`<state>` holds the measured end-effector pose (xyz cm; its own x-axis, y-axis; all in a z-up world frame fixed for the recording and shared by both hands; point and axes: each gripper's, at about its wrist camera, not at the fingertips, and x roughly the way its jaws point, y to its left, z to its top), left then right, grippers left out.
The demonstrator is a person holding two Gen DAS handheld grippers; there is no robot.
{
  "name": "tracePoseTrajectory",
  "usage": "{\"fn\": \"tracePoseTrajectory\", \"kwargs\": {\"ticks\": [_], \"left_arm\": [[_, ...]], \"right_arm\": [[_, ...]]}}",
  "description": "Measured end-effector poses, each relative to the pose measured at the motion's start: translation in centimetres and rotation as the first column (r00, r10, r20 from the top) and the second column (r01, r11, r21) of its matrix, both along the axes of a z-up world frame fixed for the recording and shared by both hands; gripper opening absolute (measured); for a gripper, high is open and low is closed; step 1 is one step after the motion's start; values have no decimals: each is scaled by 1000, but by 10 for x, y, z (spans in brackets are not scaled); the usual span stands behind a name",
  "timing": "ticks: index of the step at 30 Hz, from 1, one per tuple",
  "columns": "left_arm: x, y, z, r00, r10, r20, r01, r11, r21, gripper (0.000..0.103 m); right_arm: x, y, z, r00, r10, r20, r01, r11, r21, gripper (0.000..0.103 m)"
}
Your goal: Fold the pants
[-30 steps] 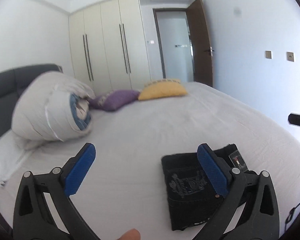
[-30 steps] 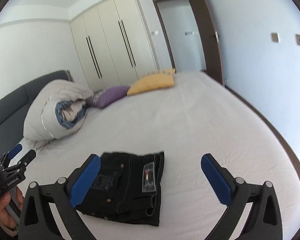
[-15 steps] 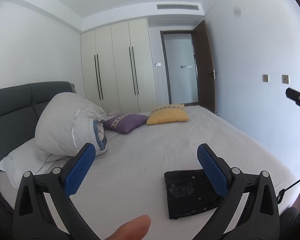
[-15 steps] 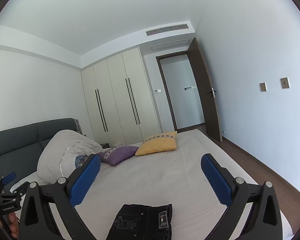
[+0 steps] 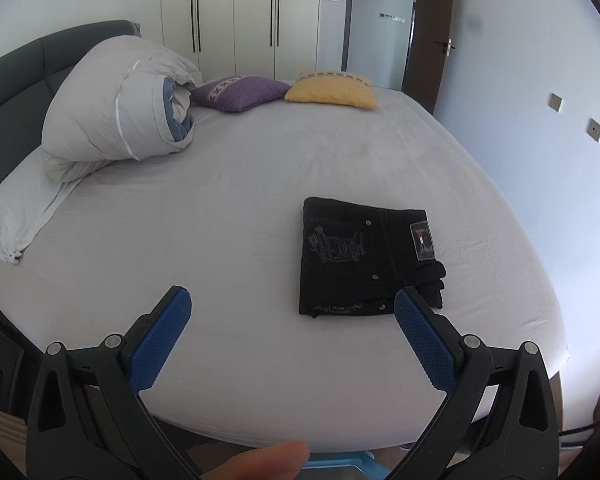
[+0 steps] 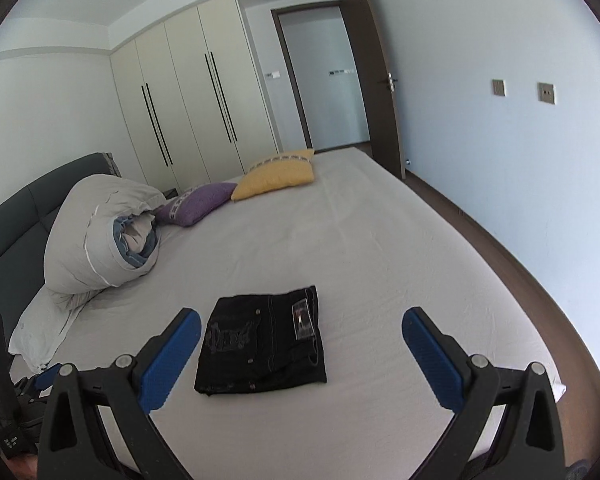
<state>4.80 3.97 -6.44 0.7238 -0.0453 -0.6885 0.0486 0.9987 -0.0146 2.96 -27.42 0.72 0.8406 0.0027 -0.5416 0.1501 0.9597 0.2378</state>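
Observation:
Black pants [image 5: 364, 256] lie folded into a compact rectangle on the grey bed sheet [image 5: 220, 208], near the bed's front right part. They also show in the right wrist view [image 6: 262, 340]. My left gripper [image 5: 292, 316] is open and empty, held above the bed's near edge, short of the pants. My right gripper [image 6: 302, 338] is open and empty, held back from the pants, which lie between its fingers in the view.
A rolled grey duvet [image 5: 116, 108] and a white pillow [image 5: 16, 208] lie at the left by the dark headboard [image 5: 16, 64]. A purple cushion [image 5: 240, 92] and a yellow cushion [image 5: 332, 90] lie at the far end. Wardrobes, an open door and a wall stand beyond.
Both grippers tilted up toward the room half a second ago and now point down at the bed again, farther back from the folded pants. Both stayed open.

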Motion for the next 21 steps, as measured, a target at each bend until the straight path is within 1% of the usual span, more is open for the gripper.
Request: {"fn": "tracePoseTrajectory", "kwargs": {"ticks": [1,4,9,10,17,21], "left_arm": [[14,1,-4,1000,0,-11,0,1000,0,103],[17,2,-7,1000,3,-23,-3,1000,2,103],[17,4,-7,1000,15,-20,-14,1000,23,103],[17,5,-6,1000,15,-24,-14,1000,23,103],[16,5,-8,999,18,-38,-17,999,30,103],[20,3,-14,999,20,-50,-19,999,30,103]], "right_arm": [[1,2,-8,1000,-3,-29,3,1000,3,103],[2,10,-22,997,7,-82,-8,1000,-12,103],[-1,30,-26,994,17,-104,-29,992,-119,103],[0,32,-28,994,25,-110,-40,991,-129,103],[3,43,-35,988,65,-143,-82,990,-111,103],[5,46,-38,985,75,-153,-92,990,-107,103]]}}
